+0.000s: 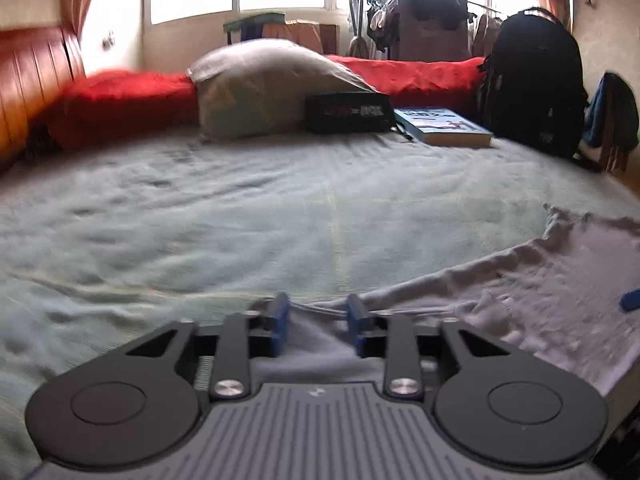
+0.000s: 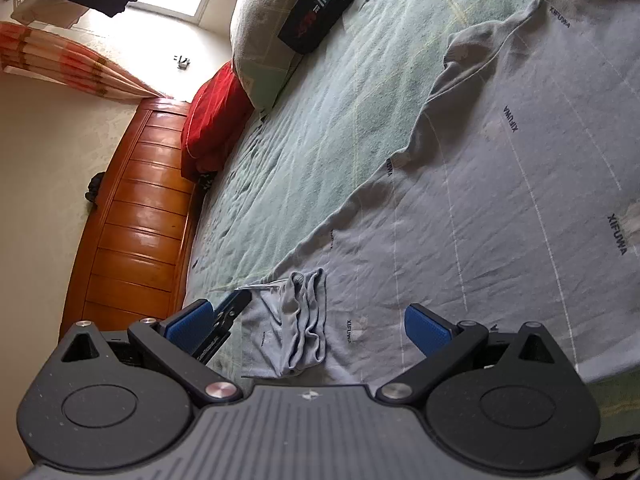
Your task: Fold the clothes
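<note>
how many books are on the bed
1. The book lies flat at the far side of the bed, between the black pouch and the black backpack. Others may be hidden behind the pillow.

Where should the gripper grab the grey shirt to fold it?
Probably the bunched corner of the grey shirt. Its raised folds stand off the green bedspread, easier to pinch than flat cloth. Come from above with the open right gripper.
</note>
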### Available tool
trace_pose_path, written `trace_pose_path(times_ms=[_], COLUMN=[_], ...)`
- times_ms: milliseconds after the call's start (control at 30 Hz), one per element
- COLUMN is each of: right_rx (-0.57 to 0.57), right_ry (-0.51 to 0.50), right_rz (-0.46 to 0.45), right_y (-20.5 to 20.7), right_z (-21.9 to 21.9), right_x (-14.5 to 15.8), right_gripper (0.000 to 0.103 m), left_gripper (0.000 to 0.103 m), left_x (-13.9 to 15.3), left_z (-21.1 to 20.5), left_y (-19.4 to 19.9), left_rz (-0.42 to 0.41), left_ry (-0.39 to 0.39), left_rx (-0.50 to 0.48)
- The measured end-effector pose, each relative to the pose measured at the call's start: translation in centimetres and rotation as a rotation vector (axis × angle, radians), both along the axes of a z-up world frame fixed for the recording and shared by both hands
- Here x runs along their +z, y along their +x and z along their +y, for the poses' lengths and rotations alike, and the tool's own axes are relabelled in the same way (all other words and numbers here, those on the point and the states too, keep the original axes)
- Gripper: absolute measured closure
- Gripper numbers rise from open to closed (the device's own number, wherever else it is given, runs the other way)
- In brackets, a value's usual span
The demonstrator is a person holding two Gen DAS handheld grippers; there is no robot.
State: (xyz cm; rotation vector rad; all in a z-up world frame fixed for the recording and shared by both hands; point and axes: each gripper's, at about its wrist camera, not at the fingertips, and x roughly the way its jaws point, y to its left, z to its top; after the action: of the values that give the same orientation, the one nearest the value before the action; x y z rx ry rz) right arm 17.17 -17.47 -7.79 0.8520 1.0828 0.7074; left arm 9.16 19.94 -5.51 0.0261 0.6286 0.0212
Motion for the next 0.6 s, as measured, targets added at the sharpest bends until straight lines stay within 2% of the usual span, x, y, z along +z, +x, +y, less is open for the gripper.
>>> trace_pose_path(times_ms=[67, 133, 233, 300, 400, 533, 600], right_rx=[0.009, 0.017, 0.02, 0.015, 0.009, 0.012, 0.019], right_ry=[-0.002, -0.008, -0.015, -0.02, -0.045, -0.172, -0.263], right_rz=[0.004, -0.001, -0.02, -0.039, -0.06, -0.134, -0.189], right_y=[-0.1, -0.3, -0.6, -0.6, -0.6, -0.9, -1.2], right_z=[0.1, 0.1, -0.2, -0.5, -1.0, -1.5, -1.9], right_x=[-0.1, 0.0, 0.5, 0.9, 1.3, 2.3, 2.7], right_gripper=[0.0, 0.0, 0.0, 0.0, 0.0, 0.0, 0.0], left_gripper=[0.061, 0.058, 0.061, 0.057, 0.052, 0.051, 0.051], left_x=[-1.1, -1.9, -0.1, 1.2, 0.7, -1.8, -1.0], left_z=[0.6, 1.3, 1.1, 0.0, -2.1, -2.9, -2.8], left_y=[0.6, 1.2, 0.4, -0.9, -2.6, -3.9, -4.2], left_rz=[0.047, 0.081, 0.052, 0.015, 0.032, 0.096, 0.093], left_ry=[0.005, -0.031, -0.046, -0.04, 0.025, 0.042, 0.012], left_rx=[0.022, 0.044, 0.043, -0.006, -0.091, -0.093, -0.081])
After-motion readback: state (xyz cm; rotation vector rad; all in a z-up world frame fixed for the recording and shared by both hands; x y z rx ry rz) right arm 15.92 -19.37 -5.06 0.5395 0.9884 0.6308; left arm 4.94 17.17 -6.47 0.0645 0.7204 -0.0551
